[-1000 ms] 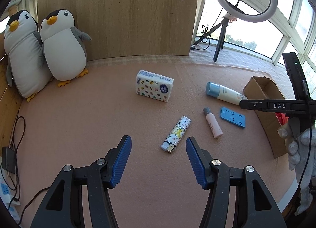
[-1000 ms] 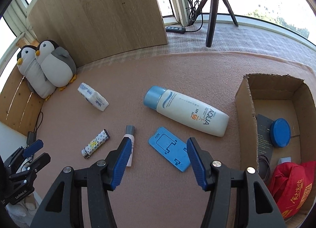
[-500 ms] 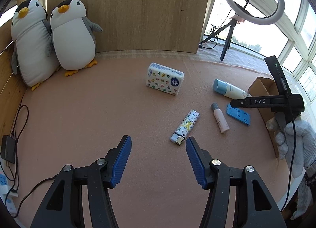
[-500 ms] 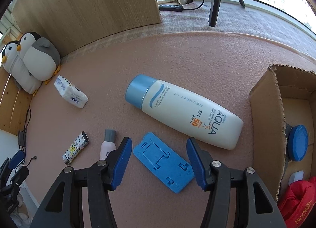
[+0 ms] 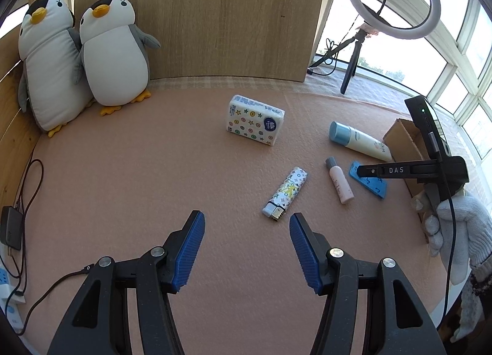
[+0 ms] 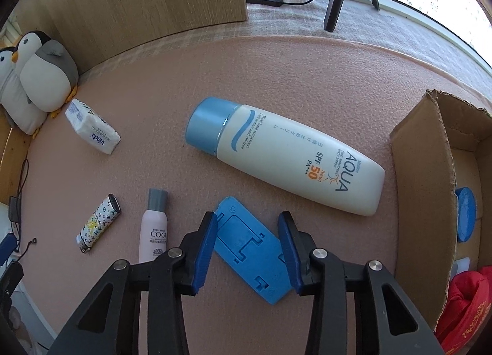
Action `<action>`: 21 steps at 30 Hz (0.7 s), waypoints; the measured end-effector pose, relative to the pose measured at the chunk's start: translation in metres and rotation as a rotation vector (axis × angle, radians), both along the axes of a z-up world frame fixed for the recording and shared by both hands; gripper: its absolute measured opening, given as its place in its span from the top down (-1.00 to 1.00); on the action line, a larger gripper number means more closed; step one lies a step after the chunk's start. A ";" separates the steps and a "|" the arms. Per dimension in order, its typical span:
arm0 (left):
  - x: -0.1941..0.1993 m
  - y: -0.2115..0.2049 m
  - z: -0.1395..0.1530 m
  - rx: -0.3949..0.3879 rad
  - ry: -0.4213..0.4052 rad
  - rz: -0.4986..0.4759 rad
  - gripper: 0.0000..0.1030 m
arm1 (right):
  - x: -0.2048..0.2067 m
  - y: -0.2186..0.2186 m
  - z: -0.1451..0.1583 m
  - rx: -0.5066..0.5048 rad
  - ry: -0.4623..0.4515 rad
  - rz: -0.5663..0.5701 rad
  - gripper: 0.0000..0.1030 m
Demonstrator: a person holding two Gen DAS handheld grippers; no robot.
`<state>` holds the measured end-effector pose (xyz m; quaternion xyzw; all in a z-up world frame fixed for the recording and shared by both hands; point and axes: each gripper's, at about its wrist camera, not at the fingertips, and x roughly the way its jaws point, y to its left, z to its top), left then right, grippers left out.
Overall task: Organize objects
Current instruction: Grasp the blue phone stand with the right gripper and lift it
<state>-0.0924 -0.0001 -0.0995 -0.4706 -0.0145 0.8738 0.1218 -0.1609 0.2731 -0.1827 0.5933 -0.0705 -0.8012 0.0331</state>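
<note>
Blue phone stand (image 6: 249,250) lies flat between right gripper (image 6: 246,250) jaws, just closing, narrow (pads not visibly pressing); long axis diagonal; left gripper (image 5: 244,252) wide, empty, farther.

The white sunscreen bottle (image 6: 286,161) carries "AQUA", "SPF 50", "PA+++", "New!" and "Water base sunscreen", with a line of Japanese characters. The small pink bottle (image 6: 153,233) shows "COGI". The tissue pack (image 6: 92,130) has "Vinda" on its side. The black bar of the right gripper (image 5: 396,169) bears "DAS" in white letters
</note>
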 end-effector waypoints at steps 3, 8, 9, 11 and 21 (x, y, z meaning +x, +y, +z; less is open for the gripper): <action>0.003 0.002 0.000 0.008 0.000 -0.003 -0.19 | 0.008 0.004 0.000 -0.022 -0.010 0.000 0.42; 0.007 0.007 -0.001 0.011 -0.008 -0.019 -0.19 | 0.032 0.001 0.001 -0.043 -0.008 0.022 0.54; 0.008 0.009 -0.002 0.011 -0.011 -0.023 -0.19 | 0.037 0.000 0.001 -0.047 -0.007 0.026 0.55; 0.010 0.011 -0.003 0.009 -0.013 -0.029 -0.19 | 0.047 -0.003 0.001 -0.053 -0.004 0.035 0.56; 0.022 0.025 -0.011 0.021 -0.043 -0.073 -0.19 | 0.090 -0.013 0.002 -0.077 -0.005 0.075 0.55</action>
